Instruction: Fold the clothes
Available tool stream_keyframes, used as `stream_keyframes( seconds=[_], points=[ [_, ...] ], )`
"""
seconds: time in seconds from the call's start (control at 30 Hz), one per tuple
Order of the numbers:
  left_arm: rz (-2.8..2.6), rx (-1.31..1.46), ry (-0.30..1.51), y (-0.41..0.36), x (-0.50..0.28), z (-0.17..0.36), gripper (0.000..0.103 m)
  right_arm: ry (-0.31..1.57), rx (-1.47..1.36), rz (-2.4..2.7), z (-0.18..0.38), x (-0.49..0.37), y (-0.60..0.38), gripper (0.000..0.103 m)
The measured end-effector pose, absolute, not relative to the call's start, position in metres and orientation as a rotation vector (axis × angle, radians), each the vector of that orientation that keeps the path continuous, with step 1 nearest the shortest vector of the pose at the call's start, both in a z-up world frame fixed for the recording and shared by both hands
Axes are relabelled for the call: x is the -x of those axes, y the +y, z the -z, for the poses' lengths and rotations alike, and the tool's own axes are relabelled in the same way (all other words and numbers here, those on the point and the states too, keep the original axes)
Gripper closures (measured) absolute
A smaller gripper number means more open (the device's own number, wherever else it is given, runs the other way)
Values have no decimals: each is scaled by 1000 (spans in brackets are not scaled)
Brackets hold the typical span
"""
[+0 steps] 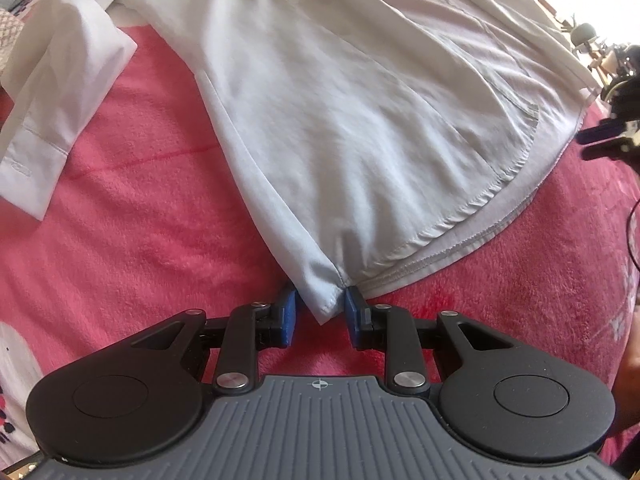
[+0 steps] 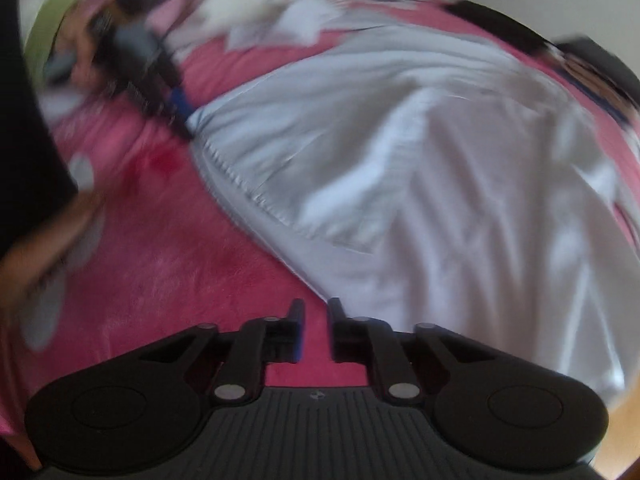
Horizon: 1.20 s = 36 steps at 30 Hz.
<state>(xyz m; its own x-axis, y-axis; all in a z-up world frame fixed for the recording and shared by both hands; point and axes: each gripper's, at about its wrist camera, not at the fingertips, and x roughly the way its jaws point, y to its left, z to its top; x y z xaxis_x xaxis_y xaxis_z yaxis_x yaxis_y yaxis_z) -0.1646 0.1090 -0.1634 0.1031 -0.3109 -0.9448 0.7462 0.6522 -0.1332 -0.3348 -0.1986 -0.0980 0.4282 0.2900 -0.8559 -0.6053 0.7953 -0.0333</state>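
Left wrist view: left gripper (image 1: 320,312) pinches the white shirt's (image 1: 340,120) hem corner at six o'clock, likely anchoring it on the pink blanket (image 1: 132,220). Right gripper (image 2: 314,332), jaws narrowly parted and empty, hovers beside the hem at one o'clock.

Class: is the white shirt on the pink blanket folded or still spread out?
Mostly spread: the white shirt lies open, sleeve out sideways.

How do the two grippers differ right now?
The left gripper has the white shirt's corner between its fingers; the right gripper holds nothing, only pink blanket shows in its gap. The left's view is sharp, the right's blurred. Both are black and point down.
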Motion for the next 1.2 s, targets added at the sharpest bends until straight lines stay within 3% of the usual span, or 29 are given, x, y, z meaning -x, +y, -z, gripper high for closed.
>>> stream_keyframes(
  seconds=[0.33,0.53,0.7,1.0,1.2],
  points=[
    [822,-436,1243,106,163,166,77,987,91,-478,128,278,-214,96],
    [828,-430,1245,103,162,167,77,879,217,-558,101,312,-208,95],
    [836,-441,1243,103,162,167,77,928,262,-528,138,302,-196,97],
    [836,-441,1243,104,163,167,77,826,257,-457,116,316,-214,96],
    [836,-448,1248,103,163,167,77,777,492,-656,119,354,-182,95]
  ],
)
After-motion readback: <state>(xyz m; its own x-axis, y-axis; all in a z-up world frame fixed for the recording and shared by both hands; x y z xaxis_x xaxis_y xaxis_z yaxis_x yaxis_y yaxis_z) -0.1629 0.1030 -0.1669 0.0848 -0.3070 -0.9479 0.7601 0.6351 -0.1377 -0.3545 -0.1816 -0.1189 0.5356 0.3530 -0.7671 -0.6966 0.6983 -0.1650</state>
